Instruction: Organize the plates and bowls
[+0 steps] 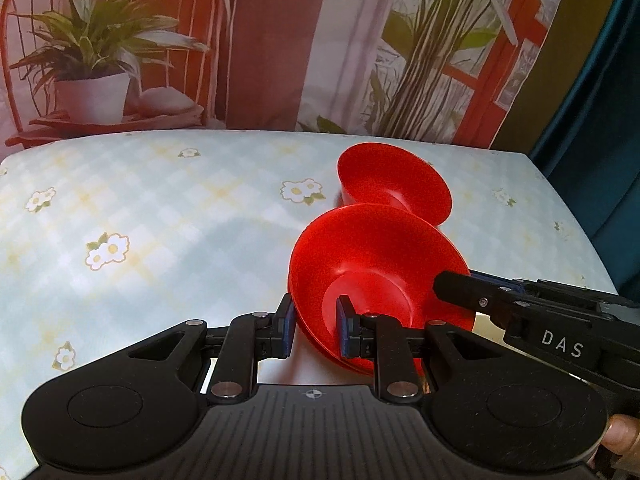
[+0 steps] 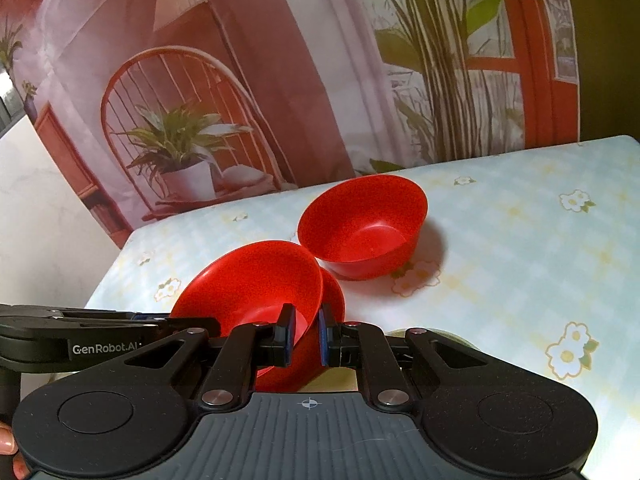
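The near red bowl is glossy plastic, tilted, with a second rim showing under it, so it looks nested. The left gripper clamps its near wall and the right gripper clamps its opposite rim. Another red bowl stands just behind it. Both are on the table, covered with a pale checked flowered cloth, before a printed backdrop of plants and a chair.

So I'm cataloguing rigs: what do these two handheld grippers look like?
Both are matte black. The left gripper and right gripper have ribbed grey bases, silver rivets and blue-padded fingers. White "DAS" lettering marks one side, "GenRobot.AI" another.
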A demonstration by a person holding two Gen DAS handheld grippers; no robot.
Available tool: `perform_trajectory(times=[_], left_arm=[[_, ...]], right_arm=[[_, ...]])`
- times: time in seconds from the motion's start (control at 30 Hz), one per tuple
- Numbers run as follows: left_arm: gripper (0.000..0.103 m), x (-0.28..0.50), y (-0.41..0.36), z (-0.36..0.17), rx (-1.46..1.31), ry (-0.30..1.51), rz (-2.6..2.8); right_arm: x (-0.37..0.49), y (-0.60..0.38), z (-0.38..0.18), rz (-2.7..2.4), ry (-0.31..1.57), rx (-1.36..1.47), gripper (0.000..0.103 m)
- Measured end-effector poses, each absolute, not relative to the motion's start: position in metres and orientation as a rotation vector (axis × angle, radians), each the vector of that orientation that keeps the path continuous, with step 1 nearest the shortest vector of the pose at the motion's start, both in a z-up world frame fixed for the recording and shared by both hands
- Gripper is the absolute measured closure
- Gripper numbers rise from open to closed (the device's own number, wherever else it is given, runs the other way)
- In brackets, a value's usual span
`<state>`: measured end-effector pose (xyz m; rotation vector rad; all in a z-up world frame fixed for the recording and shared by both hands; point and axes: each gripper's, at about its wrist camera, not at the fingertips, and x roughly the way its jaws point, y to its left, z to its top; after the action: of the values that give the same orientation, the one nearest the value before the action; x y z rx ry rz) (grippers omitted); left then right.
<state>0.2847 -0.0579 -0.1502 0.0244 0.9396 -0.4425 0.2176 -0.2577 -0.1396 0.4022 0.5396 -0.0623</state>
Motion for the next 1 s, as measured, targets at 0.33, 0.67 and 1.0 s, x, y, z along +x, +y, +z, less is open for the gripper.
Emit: perform_trajectory(times=[0.33, 0.67, 1.0], left_arm=[[0.081, 0.286, -0.056, -0.155, 0.027, 0.947, -0.434], [0.081, 0.282, -0.048, -0.147, 0.012, 0.92, -0.413], [0.08, 0.286, -0.032, -0.119, 0.021, 0.853, -0.398]], right_arm=[[0.219, -0.257, -0.142, -0.072, 0.552, 0.381, 0.09], [0.213, -0.262, -0.14, -0.1, 0.552, 0.364, 0.09], [0.201, -0.276, -0.114, -0.122, 0.494, 0.324, 0.084]])
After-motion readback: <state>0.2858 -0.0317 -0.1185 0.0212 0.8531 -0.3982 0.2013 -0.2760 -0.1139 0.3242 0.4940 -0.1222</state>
